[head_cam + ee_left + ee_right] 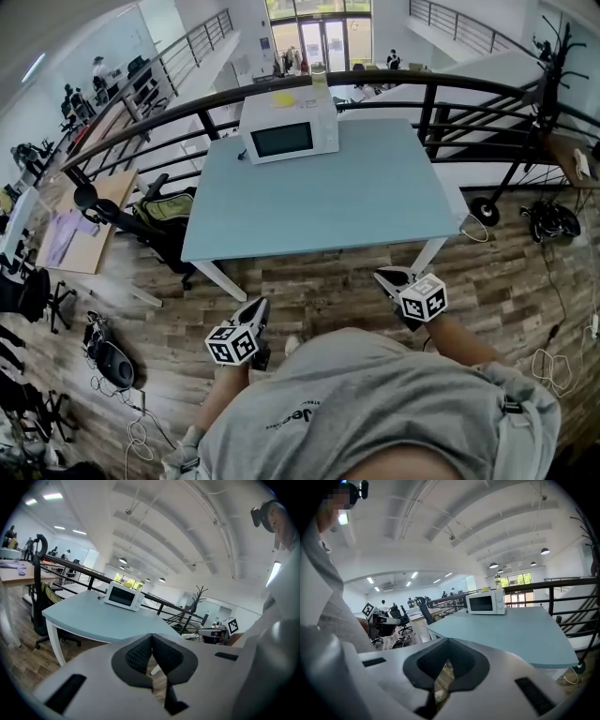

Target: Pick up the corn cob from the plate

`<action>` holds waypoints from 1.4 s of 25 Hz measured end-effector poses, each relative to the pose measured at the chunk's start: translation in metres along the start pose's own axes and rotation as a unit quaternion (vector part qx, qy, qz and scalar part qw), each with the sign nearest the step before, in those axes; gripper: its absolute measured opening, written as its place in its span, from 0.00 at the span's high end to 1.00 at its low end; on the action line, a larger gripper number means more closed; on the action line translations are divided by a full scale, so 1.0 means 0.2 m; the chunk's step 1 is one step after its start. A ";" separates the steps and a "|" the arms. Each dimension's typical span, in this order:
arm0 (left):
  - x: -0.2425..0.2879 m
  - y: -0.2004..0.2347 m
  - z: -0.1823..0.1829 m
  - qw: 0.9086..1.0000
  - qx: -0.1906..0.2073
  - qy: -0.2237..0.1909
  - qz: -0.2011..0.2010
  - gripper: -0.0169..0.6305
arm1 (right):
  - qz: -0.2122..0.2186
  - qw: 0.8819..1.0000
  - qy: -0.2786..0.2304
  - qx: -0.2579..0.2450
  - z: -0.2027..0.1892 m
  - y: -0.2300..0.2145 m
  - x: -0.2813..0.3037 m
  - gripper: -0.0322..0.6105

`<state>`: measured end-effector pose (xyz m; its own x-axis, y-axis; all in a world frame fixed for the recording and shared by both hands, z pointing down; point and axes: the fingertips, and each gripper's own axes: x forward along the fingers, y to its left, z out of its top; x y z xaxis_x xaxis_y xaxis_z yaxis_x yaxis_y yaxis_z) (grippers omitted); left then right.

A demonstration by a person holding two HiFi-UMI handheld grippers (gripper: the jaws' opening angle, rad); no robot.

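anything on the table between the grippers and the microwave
Nothing visible. The table is bare up to the microwave at its far edge; the left gripper and right gripper hang shut short of its near edge. No corn cob or plate shows.

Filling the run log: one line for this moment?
left gripper: shut, empty | right gripper: shut, empty | table: microwave only | corn cob: unseen

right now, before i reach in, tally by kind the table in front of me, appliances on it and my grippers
pale blue rectangular table: 1
white box-shaped microwave oven: 1
handheld two-jaw grippers, left gripper and right gripper, both shut, empty: 2
total: 4
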<state>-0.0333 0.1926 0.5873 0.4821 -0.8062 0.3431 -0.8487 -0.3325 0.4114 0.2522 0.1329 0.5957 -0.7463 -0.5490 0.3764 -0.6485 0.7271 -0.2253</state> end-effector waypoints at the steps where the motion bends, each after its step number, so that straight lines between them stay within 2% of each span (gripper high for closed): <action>1: 0.01 0.05 0.02 1.000 -0.001 0.000 -0.003 0.95 | -0.002 1.000 0.002 0.000 0.02 0.00 0.04 0.93; 6: 0.14 0.33 0.15 1.000 -0.009 0.005 -0.025 0.95 | -0.022 1.000 0.005 0.008 0.13 -0.01 0.31 0.93; 12: 0.27 0.59 0.40 0.998 0.006 0.021 -0.061 0.95 | -0.047 0.999 0.000 0.026 0.33 -0.01 0.62 0.93; 19: 0.36 0.87 0.59 0.996 0.011 0.035 -0.087 0.95 | -0.066 0.997 0.000 0.034 0.51 0.01 0.92 0.93; 26: 0.39 1.13 0.71 0.995 0.006 0.034 -0.089 0.95 | -0.078 0.996 0.008 0.036 0.61 0.00 1.14 0.93; 35: 0.43 1.34 0.81 0.997 -0.004 0.030 -0.076 0.95 | -0.076 0.996 0.014 0.034 0.71 -0.06 1.32 0.93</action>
<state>-0.2539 -0.0462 0.5896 0.6171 -0.7164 0.3256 -0.7633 -0.4446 0.4687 0.0411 -0.0789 0.5692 -0.6345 -0.6381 0.4362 -0.7632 0.6064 -0.2232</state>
